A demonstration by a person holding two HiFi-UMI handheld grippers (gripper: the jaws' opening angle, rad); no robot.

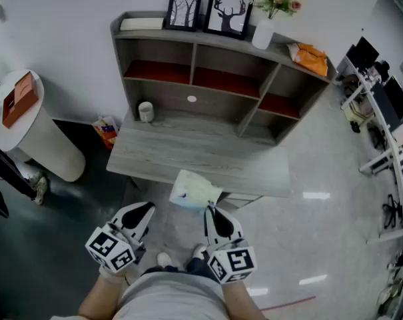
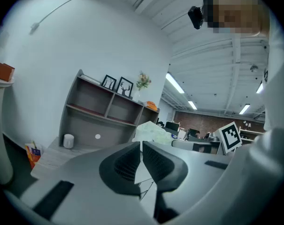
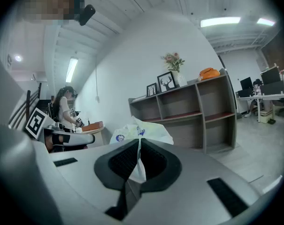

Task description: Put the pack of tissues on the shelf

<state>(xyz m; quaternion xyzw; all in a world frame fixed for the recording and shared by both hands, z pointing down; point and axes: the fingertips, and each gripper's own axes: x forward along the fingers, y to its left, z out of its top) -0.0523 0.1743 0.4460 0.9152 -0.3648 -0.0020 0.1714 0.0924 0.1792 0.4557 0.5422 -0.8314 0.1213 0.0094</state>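
The pack of tissues (image 1: 194, 190), a pale soft packet with blue print, shows over the front edge of the grey desk (image 1: 188, 153). Whether it rests on the desk I cannot tell. My right gripper (image 1: 210, 209) is shut on the pack's thin wrapper flap. In the right gripper view the pack (image 3: 142, 131) bulges just past the closed jaws (image 3: 139, 142). My left gripper (image 1: 148, 209) hangs left of the pack, apart from it, jaws together and empty (image 2: 141, 145). The pack (image 2: 153, 131) shows beyond it. The shelf (image 1: 194, 67) stands at the desk's back with open compartments.
A white cup (image 1: 146, 111) stands on the desk at the shelf's lower left. Two framed pictures (image 1: 228, 9), a flower vase (image 1: 263, 32) and an orange bag (image 1: 310, 59) sit on the shelf top. A round white table (image 1: 28, 122) is at the left, office desks (image 1: 384, 122) at the right.
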